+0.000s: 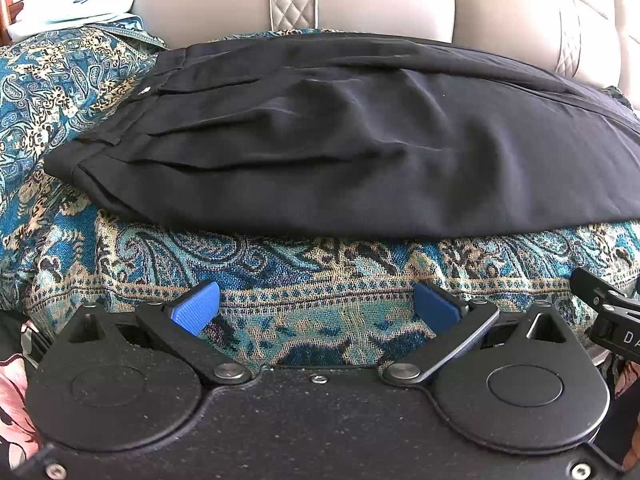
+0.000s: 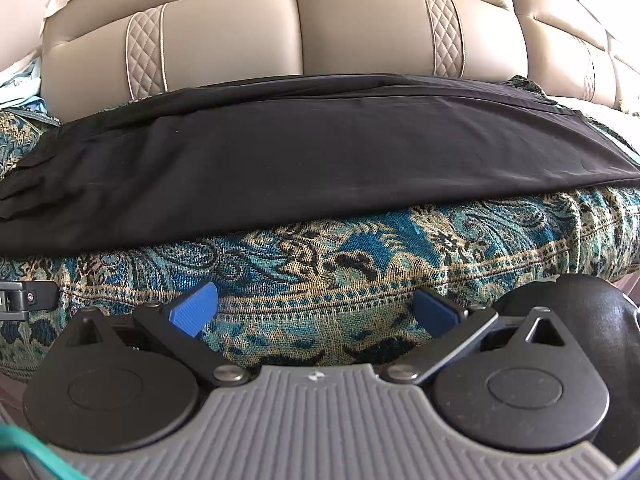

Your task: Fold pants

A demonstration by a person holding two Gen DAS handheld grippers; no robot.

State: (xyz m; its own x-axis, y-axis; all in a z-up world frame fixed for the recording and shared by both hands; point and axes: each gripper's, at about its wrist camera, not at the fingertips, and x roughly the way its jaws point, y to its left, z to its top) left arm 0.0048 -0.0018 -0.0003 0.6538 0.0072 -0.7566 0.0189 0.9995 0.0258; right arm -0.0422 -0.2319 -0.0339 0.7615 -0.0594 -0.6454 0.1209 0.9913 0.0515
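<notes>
I see the black pants [image 1: 340, 140] lying flat across a teal paisley throw [image 1: 312, 264] that covers the sofa seat, the long side facing me. From the left wrist camera the waistband end with its pleats and belt loops lies to the left; the legs run off the frame's right edge, so I cannot see their end there. The right wrist camera shows the smoother leg part [image 2: 320, 160], with the far right end cut by the frame edge. How many layers are stacked I cannot tell.

Behind the pants rises the beige leather sofa back [image 2: 296, 28] with quilted strips. Pale blue cloth [image 1: 80, 4] lies bunched at the far left, too cropped to identify.

My left gripper [image 1: 316, 308] is spread wide, blue pads [image 1: 196, 308] empty above the throw, short of the pants. My right gripper [image 2: 314, 308] is equally wide and holds nothing.
</notes>
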